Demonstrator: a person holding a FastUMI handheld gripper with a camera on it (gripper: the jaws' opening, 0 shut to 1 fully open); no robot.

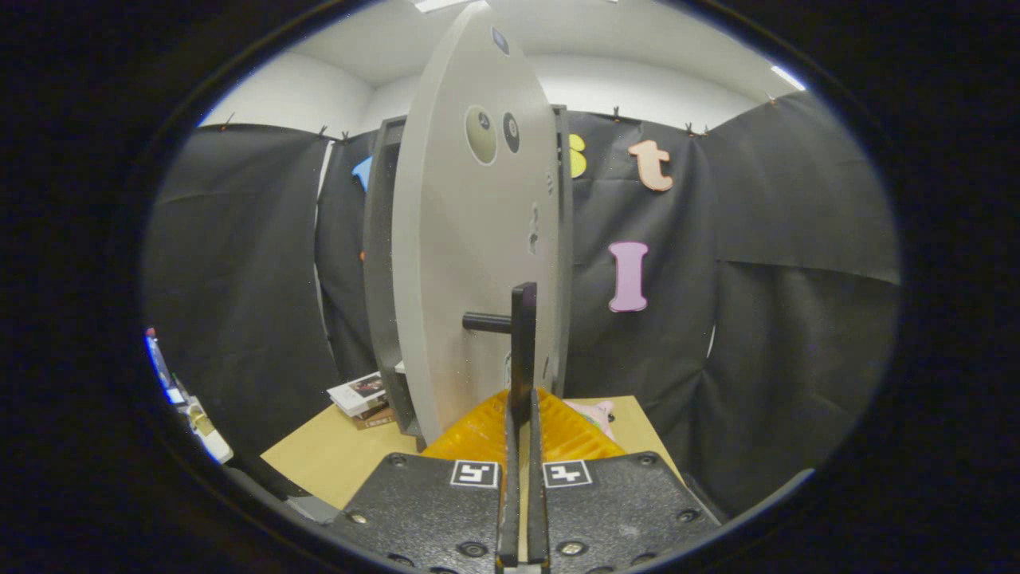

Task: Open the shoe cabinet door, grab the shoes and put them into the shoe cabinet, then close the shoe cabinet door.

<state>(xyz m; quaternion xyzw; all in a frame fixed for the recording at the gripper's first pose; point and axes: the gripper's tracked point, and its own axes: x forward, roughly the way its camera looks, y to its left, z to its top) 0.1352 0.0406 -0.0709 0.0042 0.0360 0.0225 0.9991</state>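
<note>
The gripper [522, 410] had its jaws clamped on the black handle [523, 335] of the grey shoe cabinet door [462, 263], which stood ajar on the bench [335, 454]; a pink shoe [596, 414] lay beyond.

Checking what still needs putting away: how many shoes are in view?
1. A pink shoe lies on the wooden table, just beyond the gripper, whose fingers are shut on the cabinet door's handle. Others may be hidden behind the door.

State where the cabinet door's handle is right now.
In the gripper view, the dark handle stands upright on the open grey door, gripped between the nearly closed fingers of the hand-held gripper, above the wooden table.
</note>
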